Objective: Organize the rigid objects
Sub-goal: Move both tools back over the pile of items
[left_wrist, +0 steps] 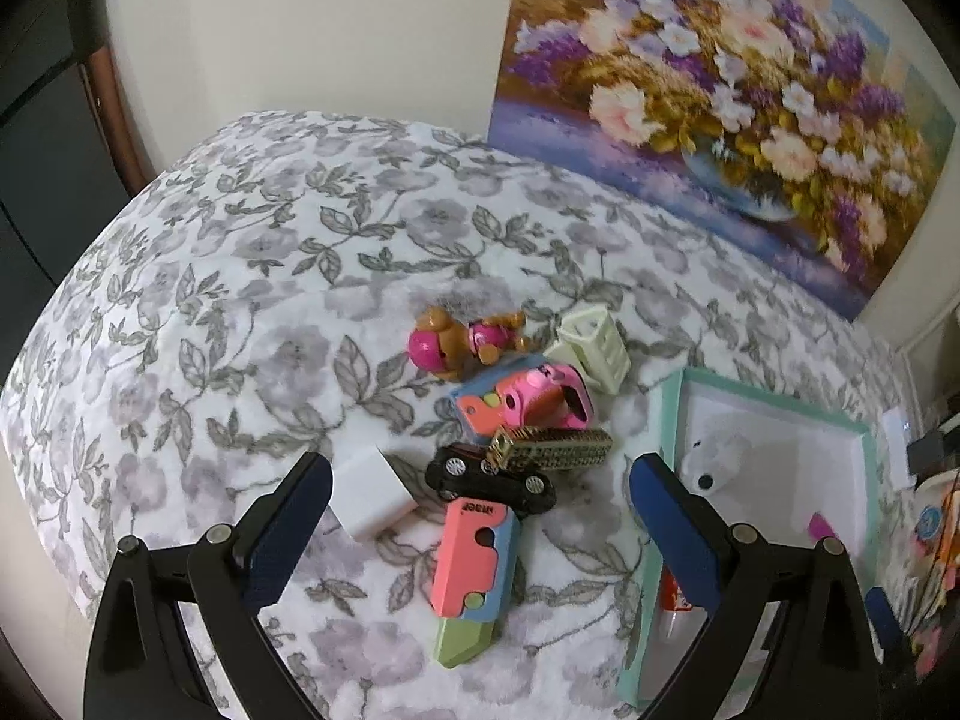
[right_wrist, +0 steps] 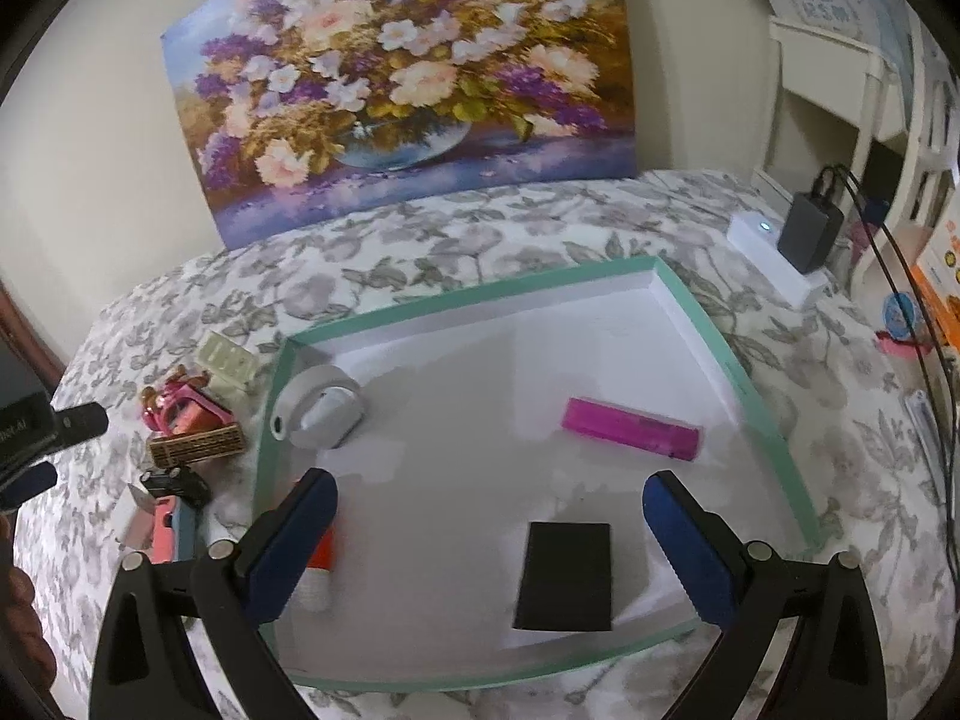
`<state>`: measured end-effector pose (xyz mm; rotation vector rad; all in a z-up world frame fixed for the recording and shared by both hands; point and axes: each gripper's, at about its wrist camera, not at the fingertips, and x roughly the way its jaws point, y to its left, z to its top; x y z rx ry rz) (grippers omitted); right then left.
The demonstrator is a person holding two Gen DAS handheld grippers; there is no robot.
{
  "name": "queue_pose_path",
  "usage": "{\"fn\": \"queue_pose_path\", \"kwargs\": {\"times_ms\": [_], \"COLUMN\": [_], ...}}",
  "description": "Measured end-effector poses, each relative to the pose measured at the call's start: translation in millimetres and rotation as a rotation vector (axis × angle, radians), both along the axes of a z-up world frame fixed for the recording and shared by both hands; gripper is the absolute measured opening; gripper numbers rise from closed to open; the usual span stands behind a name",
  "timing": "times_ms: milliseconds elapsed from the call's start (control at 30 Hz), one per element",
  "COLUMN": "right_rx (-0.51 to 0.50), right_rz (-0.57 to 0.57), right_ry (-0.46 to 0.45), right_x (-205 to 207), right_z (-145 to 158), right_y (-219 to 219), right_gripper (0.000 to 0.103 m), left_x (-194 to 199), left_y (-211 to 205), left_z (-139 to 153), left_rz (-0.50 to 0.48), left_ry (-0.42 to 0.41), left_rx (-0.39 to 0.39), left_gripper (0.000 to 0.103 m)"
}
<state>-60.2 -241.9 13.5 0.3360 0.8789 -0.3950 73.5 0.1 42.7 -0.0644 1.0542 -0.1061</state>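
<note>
A red-and-white tube (right_wrist: 318, 570) in the tray (right_wrist: 774, 414) is mostly hidden behind a pad of the right claw (right_wrist: 489, 534), and its label cannot be read. The tray, white inside with a teal rim, lies on a flower-print cloth (left_wrist: 240, 300); whether a bed or a counter is under it cannot be told. In the tray are 4 things: the tube at the near left, a white round gadget (right_wrist: 321, 405) at the far left, a magenta bar (right_wrist: 630, 435) right of centre, and a black card (right_wrist: 567, 576) at the near edge, all apart from each other. The right claw hangs above the tray, spread wide and holding nothing. The left claw (left_wrist: 480, 504) is spread just as wide and also holds nothing; between its pads, on the cloth left of the tray, sits a heap of toys: a white block (left_wrist: 369, 498), a pink-blue-green toy knife (left_wrist: 474, 570), a black car (left_wrist: 489, 477) touching a gold bus (left_wrist: 549, 447), a pink toy (left_wrist: 522, 402), a cream plug (left_wrist: 591, 348) and a pup figure (left_wrist: 465, 339). A flower painting (right_wrist: 408, 78) leans on the wall behind. At the far right a black charger (right_wrist: 810, 231) stands on a white box (right_wrist: 768, 255).
</note>
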Motion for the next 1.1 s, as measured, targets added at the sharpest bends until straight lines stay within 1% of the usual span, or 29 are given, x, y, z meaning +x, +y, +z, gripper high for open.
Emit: {"fn": "queue_pose_path", "kwargs": {"times_ms": [133, 267, 333, 433, 500, 600, 667, 733, 900, 1100], "right_rx": [0.032, 0.022, 0.019, 0.028, 0.039, 0.057, 0.058, 0.061, 0.080, 0.085], "right_rz": [0.035, 0.093, 0.126, 0.171, 0.197, 0.240, 0.273, 0.301, 0.347, 0.383], "right_ry": [-0.023, -0.028, -0.036, -0.044, -0.047, -0.035, -0.013, 0.010, 0.064, 0.131], "right_x": [5, 15, 22, 33, 40, 52, 60, 66, 77, 87], "right_z": [5, 13, 17, 22, 23, 20, 15, 9, -9, -31], "right_y": [9, 30, 44, 64, 77, 99, 116, 131, 157, 181], "right_gripper": [0.103, 0.103, 0.103, 0.103, 0.103, 0.103, 0.103, 0.103, 0.103, 0.103], "left_x": [6, 12, 15, 21, 24, 27, 29, 31, 32, 32], "left_y": [12, 30, 40, 56, 67, 82, 92, 101, 116, 117], "left_z": [8, 12, 12, 10, 5, -4, -13, -24, -46, -56], "left_rz": [-0.004, 0.007, 0.032, 0.057, 0.085, 0.123, 0.151, 0.177, 0.221, 0.219], "left_ry": [-0.027, -0.035, -0.029, 0.009, 0.045, 0.092, 0.129, 0.173, 0.253, 0.281], "left_rx": [-0.049, -0.127, -0.142, -0.157, -0.144, -0.094, -0.056, -0.040, -0.045, -0.035], "left_gripper": [0.100, 0.100, 0.100, 0.100, 0.100, 0.100, 0.100, 0.100, 0.100, 0.100]}}
